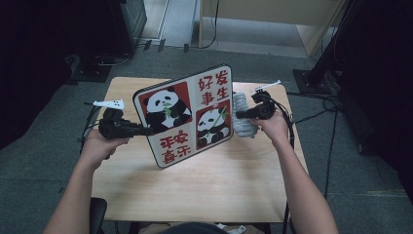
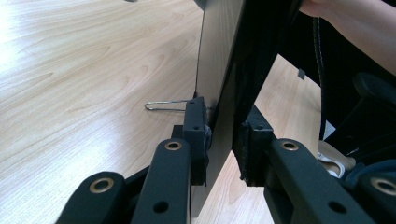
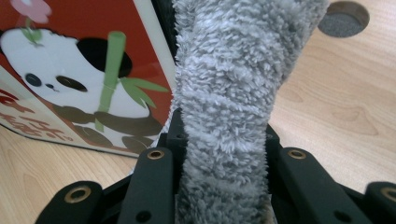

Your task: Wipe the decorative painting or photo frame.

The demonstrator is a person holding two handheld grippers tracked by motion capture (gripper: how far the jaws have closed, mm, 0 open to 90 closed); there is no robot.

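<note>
Item: panda board [image 1: 187,114], a flat rectangular panel with rounded corners, four printed squares on its face (two pandas on red, two blocks of red characters). Taken as landmark for all entries below.

Position: held tilted on edge above the worktop [image 1: 204,187], printed face toward the person, lower corner down near the wood; whether it touches cannot be told.

Left gripper [image 1: 141,129]: at the board's left edge, fingers [image 2: 196,135] pinching the panel's thickness, one pad on each face. Firm hold, as the left gripper view shows.

Right gripper [image 1: 242,115]: just beside the board's right edge, fingers pressed onto a grey fluffy cloth [image 1: 242,116], which stands bunched between them. In the right gripper view the cloth [image 3: 233,93] rises alongside the board's white rim [image 3: 154,56], close to it and partly behind; contact is likely but not certain.

Also present: a thin wire clip [image 2: 163,105] lying on the worktop, behind the board as the left gripper sees it.

Status, judged: work appears to be wiping the board. Done: board lifted and steadied, cloth gripped and brought to the edge. Left: passes over the printed face and the back, then setting both down.
</note>
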